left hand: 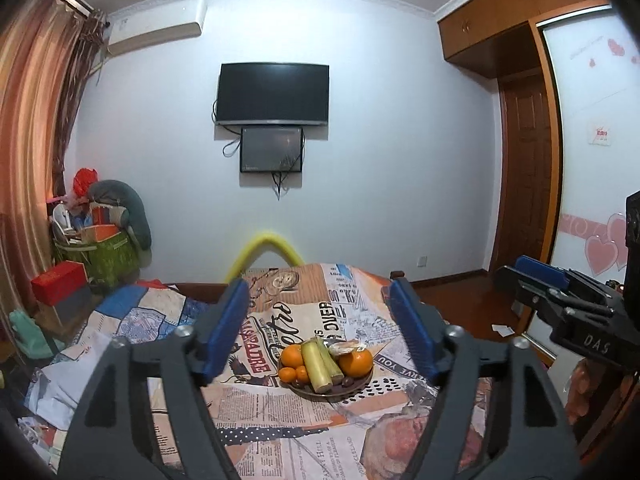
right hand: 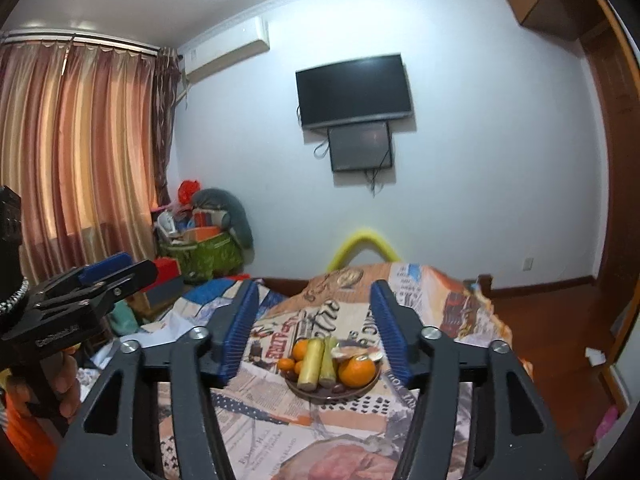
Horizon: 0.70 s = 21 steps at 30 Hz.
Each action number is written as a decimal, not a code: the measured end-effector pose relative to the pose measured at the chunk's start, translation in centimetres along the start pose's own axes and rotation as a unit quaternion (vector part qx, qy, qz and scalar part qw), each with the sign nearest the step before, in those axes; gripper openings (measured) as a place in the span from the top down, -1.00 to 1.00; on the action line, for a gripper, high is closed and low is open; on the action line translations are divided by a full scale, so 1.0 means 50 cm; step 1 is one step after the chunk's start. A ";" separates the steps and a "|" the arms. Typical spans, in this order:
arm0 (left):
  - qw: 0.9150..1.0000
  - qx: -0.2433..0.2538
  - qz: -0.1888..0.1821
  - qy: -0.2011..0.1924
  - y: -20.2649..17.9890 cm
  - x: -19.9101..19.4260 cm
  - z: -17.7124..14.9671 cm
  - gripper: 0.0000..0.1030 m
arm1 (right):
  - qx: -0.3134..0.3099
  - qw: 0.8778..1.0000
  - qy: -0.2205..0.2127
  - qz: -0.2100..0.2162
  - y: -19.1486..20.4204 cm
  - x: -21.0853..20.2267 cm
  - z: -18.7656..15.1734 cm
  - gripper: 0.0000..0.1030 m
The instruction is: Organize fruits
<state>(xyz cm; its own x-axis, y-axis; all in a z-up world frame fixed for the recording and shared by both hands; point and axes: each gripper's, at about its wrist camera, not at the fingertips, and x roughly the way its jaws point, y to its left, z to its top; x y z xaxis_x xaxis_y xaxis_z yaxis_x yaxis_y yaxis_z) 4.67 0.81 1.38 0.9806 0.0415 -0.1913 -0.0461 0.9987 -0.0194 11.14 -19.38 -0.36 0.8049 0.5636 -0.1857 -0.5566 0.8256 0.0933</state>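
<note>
Beyond both spread grippers (left hand: 320, 328) (right hand: 316, 328), apparently untouched: fruit plate (left hand: 354, 389).

Both tongs (left hand: 320, 328) (right hand: 316, 328) agape, empty.

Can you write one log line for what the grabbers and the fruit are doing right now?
left gripper: open, empty | right gripper: open, empty | plate: on table, holds oranges and sugarcane | both above, not touching

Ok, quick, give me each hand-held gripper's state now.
Left hand-held gripper: open, holding nothing, above the fruit plate.
Right hand-held gripper: open, holding nothing.
</note>
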 end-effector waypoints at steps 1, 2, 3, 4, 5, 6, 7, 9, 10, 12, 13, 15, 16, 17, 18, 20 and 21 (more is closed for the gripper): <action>1.000 0.001 0.002 -0.003 0.000 -0.006 -0.002 -0.66 | -0.004 1.000 -0.005 -0.005 0.007 -0.005 -0.001 -0.25; 1.000 0.001 0.004 -0.006 -0.001 -0.011 -0.003 -0.75 | -0.005 1.000 -0.008 -0.008 0.011 -0.007 -0.002 -0.37; 1.000 0.003 0.008 -0.010 -0.004 -0.017 -0.005 -0.78 | -0.005 1.000 -0.013 -0.012 0.014 -0.009 -0.003 -0.49; 1.000 0.006 0.009 -0.012 -0.005 -0.021 -0.007 -0.81 | -0.004 1.000 -0.017 -0.015 0.017 -0.009 -0.005 -0.54; 1.000 0.008 0.010 -0.013 -0.006 -0.023 -0.008 -0.83 | -0.004 1.000 -0.019 -0.018 0.021 -0.011 -0.005 -0.61; 1.000 0.008 0.009 -0.013 -0.007 -0.023 -0.010 -0.84 | -0.003 1.000 -0.021 -0.022 0.021 -0.009 -0.005 -0.65; 1.000 0.006 0.007 -0.013 -0.006 -0.025 -0.013 -0.88 | -0.003 0.999 -0.022 -0.026 0.022 -0.012 -0.006 -0.66; 1.000 0.001 0.004 -0.013 -0.004 -0.028 -0.016 -0.92 | -0.002 0.999 -0.023 -0.030 0.024 -0.012 -0.007 -0.78; 1.000 0.000 0.004 -0.013 -0.005 -0.032 -0.017 -0.94 | -0.001 0.999 -0.023 -0.034 0.024 -0.008 -0.007 -0.84; 1.000 0.000 0.004 -0.013 -0.007 -0.032 -0.021 -0.95 | -0.001 0.999 -0.026 -0.041 0.023 -0.011 -0.009 -1.00; 1.000 -0.001 0.004 -0.012 -0.007 -0.032 -0.023 -0.96 | -0.003 0.998 -0.029 -0.048 0.024 -0.013 -0.010 -1.00; 1.000 -0.003 0.002 -0.010 -0.007 -0.031 -0.027 -0.97 | -0.008 0.998 -0.029 -0.055 0.024 -0.026 -0.018 -1.00; 1.000 -0.003 0.002 -0.010 -0.005 -0.031 -0.028 -0.97 | -0.010 0.998 -0.028 -0.056 0.024 -0.023 -0.018 -1.00; 1.000 -0.004 0.001 -0.010 -0.004 -0.031 -0.029 -0.98 | -0.010 0.998 -0.027 -0.058 0.024 -0.020 -0.018 -1.00; 1.000 -0.005 0.001 -0.009 -0.004 -0.029 -0.031 -0.98 | -0.010 0.998 -0.027 -0.060 0.024 -0.027 -0.020 -1.00; 1.000 -0.006 0.000 -0.008 -0.005 -0.031 -0.031 -0.99 | -0.011 0.998 -0.027 -0.060 0.022 -0.033 -0.022 -1.00; 1.000 -0.005 0.000 -0.008 -0.006 -0.030 -0.032 -0.99 | -0.011 0.998 -0.026 -0.061 0.021 -0.032 -0.021 -1.00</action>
<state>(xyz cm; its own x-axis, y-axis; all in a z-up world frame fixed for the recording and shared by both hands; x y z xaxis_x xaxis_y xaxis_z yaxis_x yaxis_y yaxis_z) 2.90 0.41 0.12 0.9834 0.0415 -0.1764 -0.0474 0.9984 -0.0295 9.04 -19.45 -1.00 0.8762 0.4602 -0.1434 -0.4579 0.8876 0.0507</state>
